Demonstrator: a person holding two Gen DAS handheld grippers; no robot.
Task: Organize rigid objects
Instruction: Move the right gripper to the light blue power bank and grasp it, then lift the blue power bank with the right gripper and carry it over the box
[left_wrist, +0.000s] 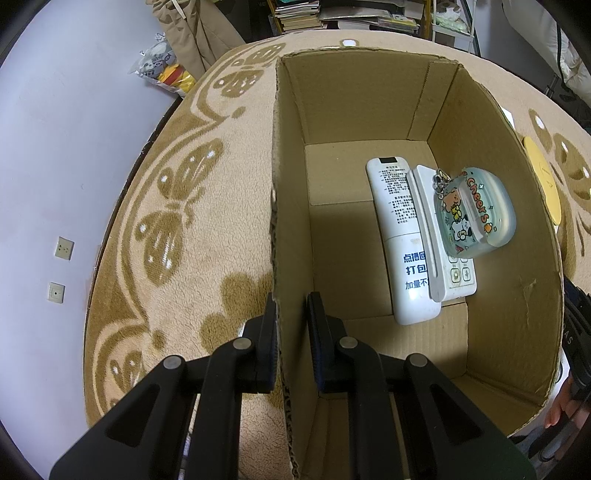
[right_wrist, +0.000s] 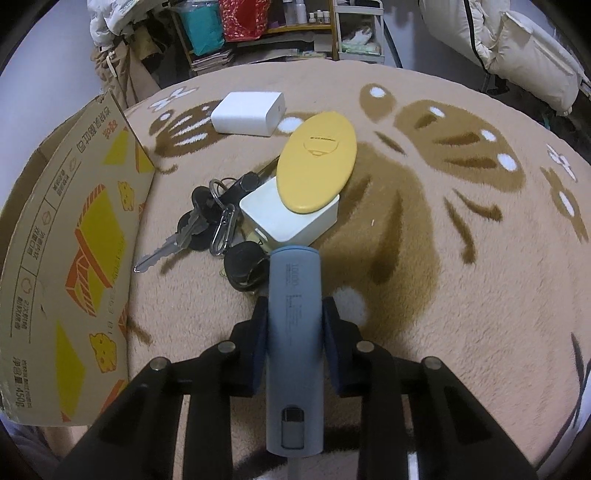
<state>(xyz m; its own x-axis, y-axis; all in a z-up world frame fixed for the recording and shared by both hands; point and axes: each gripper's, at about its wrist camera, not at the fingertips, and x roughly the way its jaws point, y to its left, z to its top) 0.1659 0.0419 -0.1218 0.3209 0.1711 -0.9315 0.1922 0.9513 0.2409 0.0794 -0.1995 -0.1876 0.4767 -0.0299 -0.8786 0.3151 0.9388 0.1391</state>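
Your right gripper (right_wrist: 293, 325) clamps the grey-blue cylindrical power bank (right_wrist: 293, 332), long axis along its fingers; the open cardboard box (right_wrist: 74, 229), wall pinched by your left gripper (left_wrist: 291, 325), lies leftward.

Left half of cardboard box (left_wrist: 332, 236) floor clear; right half blocked by stacked remotes (left_wrist: 410, 236) and clear case (left_wrist: 476, 214).

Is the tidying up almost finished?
About halfway. Two white remotes and a cartoon case already lie in the cardboard box. The right gripper holds a blue power bank. Keys, two white chargers and a yellow oval case remain outside.
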